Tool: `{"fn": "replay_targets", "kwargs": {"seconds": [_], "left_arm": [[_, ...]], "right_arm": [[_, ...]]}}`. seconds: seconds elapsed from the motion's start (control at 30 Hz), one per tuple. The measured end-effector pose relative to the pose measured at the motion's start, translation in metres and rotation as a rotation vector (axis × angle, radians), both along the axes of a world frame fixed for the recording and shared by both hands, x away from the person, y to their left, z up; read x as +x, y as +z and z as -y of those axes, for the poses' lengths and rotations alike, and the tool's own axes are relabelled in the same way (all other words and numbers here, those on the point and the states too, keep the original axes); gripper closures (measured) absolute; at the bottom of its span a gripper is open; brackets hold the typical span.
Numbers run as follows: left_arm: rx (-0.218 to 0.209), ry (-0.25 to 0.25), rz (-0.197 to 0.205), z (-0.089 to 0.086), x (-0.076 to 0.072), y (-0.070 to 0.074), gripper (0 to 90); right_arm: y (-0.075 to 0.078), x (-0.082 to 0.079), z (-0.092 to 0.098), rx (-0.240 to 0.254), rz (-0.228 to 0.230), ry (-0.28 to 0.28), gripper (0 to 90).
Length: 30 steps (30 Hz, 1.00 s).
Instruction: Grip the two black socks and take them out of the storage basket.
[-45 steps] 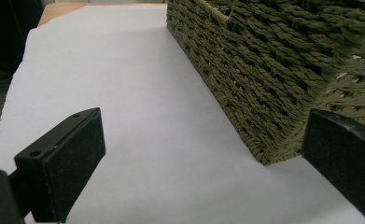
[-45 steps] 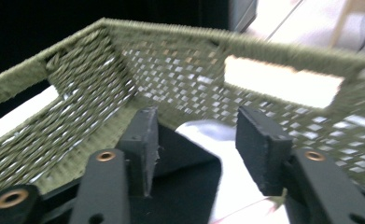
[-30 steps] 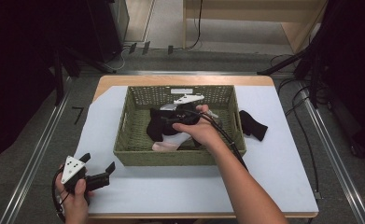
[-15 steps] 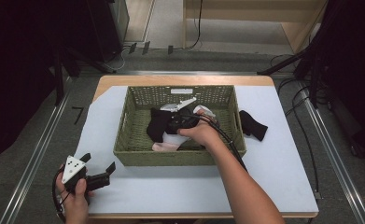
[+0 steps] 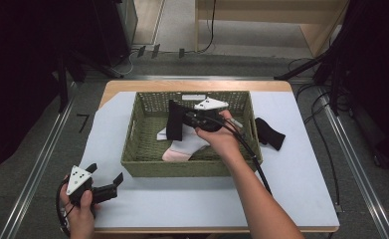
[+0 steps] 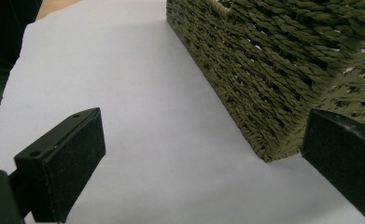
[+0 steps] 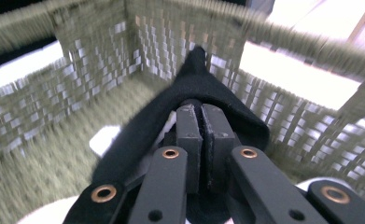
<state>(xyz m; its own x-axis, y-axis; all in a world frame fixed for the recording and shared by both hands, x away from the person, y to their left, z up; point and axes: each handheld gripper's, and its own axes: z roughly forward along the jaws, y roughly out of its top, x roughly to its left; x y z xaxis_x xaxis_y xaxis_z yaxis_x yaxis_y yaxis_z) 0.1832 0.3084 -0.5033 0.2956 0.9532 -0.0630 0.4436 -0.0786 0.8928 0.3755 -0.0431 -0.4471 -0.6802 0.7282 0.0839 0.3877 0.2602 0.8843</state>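
Observation:
A green woven basket (image 5: 140,162) stands mid-table. Inside it my right gripper (image 5: 183,120) is shut on a black sock (image 5: 174,127), which hangs from the jaws above the basket floor. These jaws have just been closing, with the sock between them. In the right gripper view the jaws of the right gripper (image 7: 202,111) are pressed together with the black sock (image 7: 203,79) draped over their tips. A white and pink sock (image 5: 182,147) lies on the basket floor below. My left gripper (image 5: 105,185) rests open near the table's front left corner, nothing in it.
A second black sock (image 5: 270,133) lies on the white table cover (image 5: 291,179) just right of the basket. In the left gripper view the basket's corner (image 6: 273,93) stands close ahead on the right of the left gripper (image 6: 208,140), with bare cover (image 6: 124,84) to the left.
The right gripper has shut on the black sock and raised it off the basket floor, so it now hangs from the jaws. The left hand has stayed still.

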Motion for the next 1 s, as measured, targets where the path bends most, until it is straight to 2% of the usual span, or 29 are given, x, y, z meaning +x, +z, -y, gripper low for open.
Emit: {"fn": "replay_targets", "kwargs": {"seconds": [0.17, 0.4, 0.53, 0.7, 1.0], "left_arm": [[0.000, -0.001, -0.001, 0.000, 0.000, 0.000, 0.5], [-0.001, -0.002, -0.002, 0.000, 0.000, 0.000, 0.5], [-0.005, -0.001, 0.002, -0.001, 0.000, 0.000, 0.5], [-0.005, 0.000, 0.008, -0.001, -0.001, 0.000, 0.5], [-0.007, 0.003, 0.011, 0.000, -0.001, 0.000, 0.5]], "right_arm": [[0.010, -0.006, 0.002, 0.060, 0.103, -0.006, 87.7], [0.019, -0.012, 0.006, 0.115, 0.202, -0.037, 87.8], [0.023, -0.015, 0.011, 0.155, 0.232, -0.071, 88.0], [0.029, -0.015, 0.021, 0.189, 0.240, -0.108, 88.1], [0.050, -0.015, 0.054, 0.231, 0.293, -0.185, 88.1]]}}
